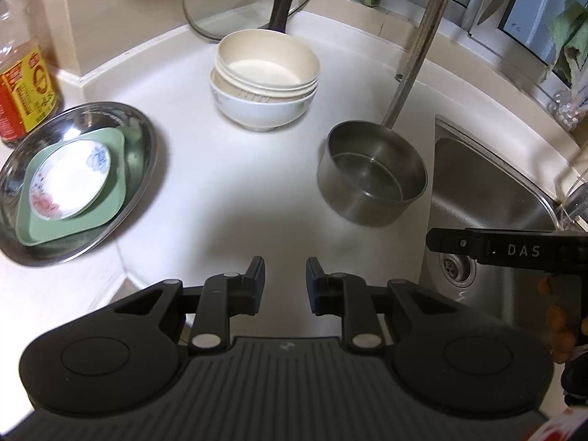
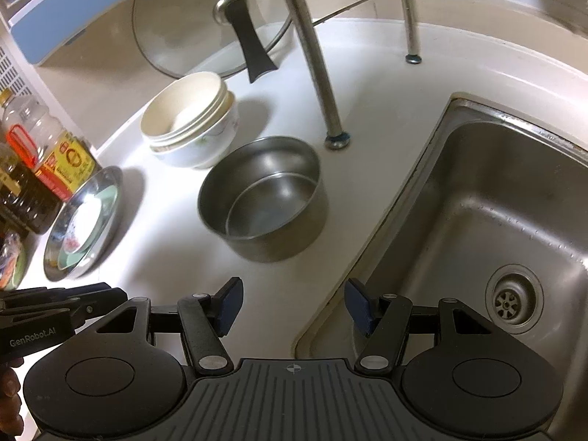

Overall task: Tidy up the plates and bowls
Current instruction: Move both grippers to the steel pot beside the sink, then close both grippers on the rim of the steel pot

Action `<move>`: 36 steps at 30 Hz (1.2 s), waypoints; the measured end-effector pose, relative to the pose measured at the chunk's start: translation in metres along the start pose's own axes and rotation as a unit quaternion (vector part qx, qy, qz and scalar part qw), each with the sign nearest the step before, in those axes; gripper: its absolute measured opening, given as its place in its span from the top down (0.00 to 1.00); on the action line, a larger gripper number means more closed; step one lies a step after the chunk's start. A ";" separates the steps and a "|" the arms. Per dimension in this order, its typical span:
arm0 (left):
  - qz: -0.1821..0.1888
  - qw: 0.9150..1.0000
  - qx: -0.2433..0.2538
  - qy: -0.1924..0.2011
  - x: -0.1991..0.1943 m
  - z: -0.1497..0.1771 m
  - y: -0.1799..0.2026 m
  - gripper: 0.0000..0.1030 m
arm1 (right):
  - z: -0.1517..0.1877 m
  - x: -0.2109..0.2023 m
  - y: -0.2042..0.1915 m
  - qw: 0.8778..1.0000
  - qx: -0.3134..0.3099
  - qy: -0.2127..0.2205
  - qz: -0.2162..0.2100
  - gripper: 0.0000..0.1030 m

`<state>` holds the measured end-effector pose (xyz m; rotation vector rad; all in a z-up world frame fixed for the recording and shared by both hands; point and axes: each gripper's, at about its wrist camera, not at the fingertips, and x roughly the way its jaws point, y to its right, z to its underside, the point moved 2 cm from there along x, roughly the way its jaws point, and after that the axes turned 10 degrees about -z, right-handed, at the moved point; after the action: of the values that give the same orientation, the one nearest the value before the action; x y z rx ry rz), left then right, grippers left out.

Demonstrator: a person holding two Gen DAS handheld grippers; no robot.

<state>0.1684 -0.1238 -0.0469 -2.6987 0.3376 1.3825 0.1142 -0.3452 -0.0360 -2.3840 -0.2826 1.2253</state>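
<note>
While nothing is being gripped by either tool, items are being listed L to R across the white counter (image 1: 228, 183).

1. Oil bottle (image 1: 22, 84), far L by the wall; being kept clear of the work area, likely storage.
2. Steel plate (image 1: 143, 136), L side of the counter. Green square dish (image 1: 114, 198) is being carried inside it, w/ floral saucer (image 1: 70, 180) on top; flatware is evidently being nested big-to-small, so the plate pile looks done or nearly so.
3. Stacked bowls (image 1: 264, 84), centre-back: cream bowls are being held inside a larger white floral bowl, same nesting logic.
4. Glass lid (image 1: 235, 3), being leaned upright vs. the back wall behind the bowls, its black handle facing out.
5. Steel bowl (image 1: 371, 172), R of centre, standing apart, just beside the rack leg (image 1: 415, 58) and near the sink (image 1: 488, 183). It is being left as the one loose piece; judged the next item to be sorted.
6. Left gripper (image 1: 285, 283): being held low over bare counter, fingers only narrowly apart, empty.
7. Right gripper (image 2: 294, 305): being held over the counter/sink edge, fingers roughly half spread, empty; the spread is judged suited to a bowl rim.
</note>
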 end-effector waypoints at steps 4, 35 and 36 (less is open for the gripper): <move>0.009 1.000 0.005 0.002 0.006 -0.007 0.005 0.80 | -0.004 0.000 0.005 1.000 0.005 0.005 0.005 0.40; 0.045 0.999 -0.003 0.018 0.064 -0.074 0.038 0.80 | -0.046 0.035 0.018 0.998 -0.008 0.065 0.014 0.58; 0.045 0.999 -0.003 0.016 0.066 -0.075 0.039 0.80 | -0.047 0.036 0.019 0.998 -0.007 0.065 0.014 0.59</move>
<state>0.2554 -0.1850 -0.0558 -2.7449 0.4633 1.3643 0.1731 -0.3619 -0.0470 -2.4746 -0.2163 1.0768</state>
